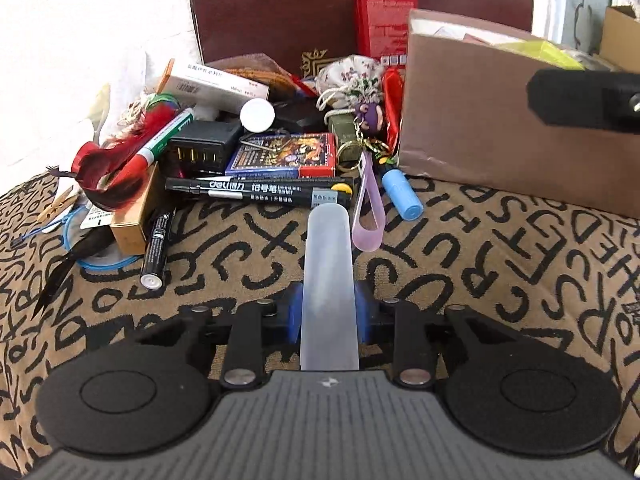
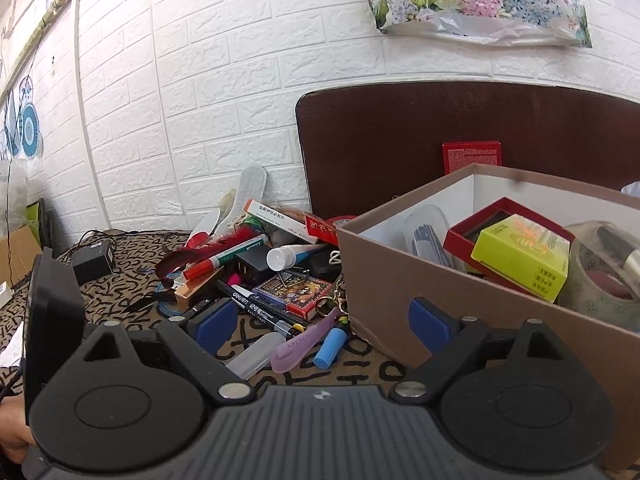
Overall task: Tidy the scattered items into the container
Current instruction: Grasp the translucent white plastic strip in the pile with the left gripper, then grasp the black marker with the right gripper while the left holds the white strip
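My left gripper [image 1: 329, 314] is shut on the near end of a long frosted plastic case [image 1: 329, 264], which points away over the patterned cloth toward the pile. The case also shows in the right wrist view as the frosted case [image 2: 256, 354], low on the cloth. The pile holds a black marker [image 1: 260, 190], a blue highlighter [image 1: 402, 194], a purple strap [image 1: 368, 216] and a card box [image 1: 284, 156]. The cardboard box [image 1: 500, 128] stands to the right. My right gripper [image 2: 324, 324] is open with nothing between its pads, just before the box's near corner [image 2: 400, 280].
Inside the box lie a yellow-green carton [image 2: 520, 256], a red tray [image 2: 460, 236] and a tape roll [image 2: 600, 272]. A dark brown board [image 1: 360, 12] leans on the white brick wall behind. A black adapter [image 2: 94, 266] sits at far left.
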Demonstrator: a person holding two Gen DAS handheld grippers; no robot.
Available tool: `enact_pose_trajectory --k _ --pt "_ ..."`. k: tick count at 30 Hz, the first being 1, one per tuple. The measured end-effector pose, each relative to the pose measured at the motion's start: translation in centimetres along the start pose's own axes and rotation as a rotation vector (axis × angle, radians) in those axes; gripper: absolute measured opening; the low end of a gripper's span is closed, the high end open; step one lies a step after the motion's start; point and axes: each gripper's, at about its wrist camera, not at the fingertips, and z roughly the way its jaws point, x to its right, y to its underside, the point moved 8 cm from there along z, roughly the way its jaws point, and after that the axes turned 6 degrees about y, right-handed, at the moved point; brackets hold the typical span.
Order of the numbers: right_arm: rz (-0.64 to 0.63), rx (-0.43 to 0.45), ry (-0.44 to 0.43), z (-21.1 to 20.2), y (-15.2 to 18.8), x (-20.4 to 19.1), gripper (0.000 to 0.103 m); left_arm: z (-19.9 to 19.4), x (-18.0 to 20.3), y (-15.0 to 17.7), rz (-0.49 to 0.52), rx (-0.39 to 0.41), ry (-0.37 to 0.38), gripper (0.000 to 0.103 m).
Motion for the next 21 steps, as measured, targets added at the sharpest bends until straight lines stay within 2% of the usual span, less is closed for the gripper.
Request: enact_pose_trajectory --k 4,6,11,16,20,21 --pt "-0.004 -0.01 -0.018 0.4 0.5 -0.4 0.094 -0.7 -0.7 0.3 -0.037 0.021 0.026 0.028" --pt "-0.009 -0.025 -0.037 0.8 0.8 -0.8 0.093 -2.4 -1.6 2.1 -0.073 0.039 0.033 0.028" --pt "-0.053 -0.082 -0.141 2.8 1.8 -3.3 0.089 -4.3 -3.3 2.5 -0.113 0.065 0.011 0.028" --pt "-0.11 -0.188 -0.215 6.1 3.5 -5.5 0.069 -5.4 -5.3 2.7 -0.143 0.085 -0.019 0.028" --pt "-0.134 -0.207 -0.238 7.7 3.4 -6.6 0.063 -6.1 -6.4 3.1 -0.162 0.093 -0.024 0.028" --pt "-0.151 -0.209 -0.239 8.1 3.3 -6.7 0.058 -6.2 -6.7 3.2 -0.167 0.096 -0.024 0.028"
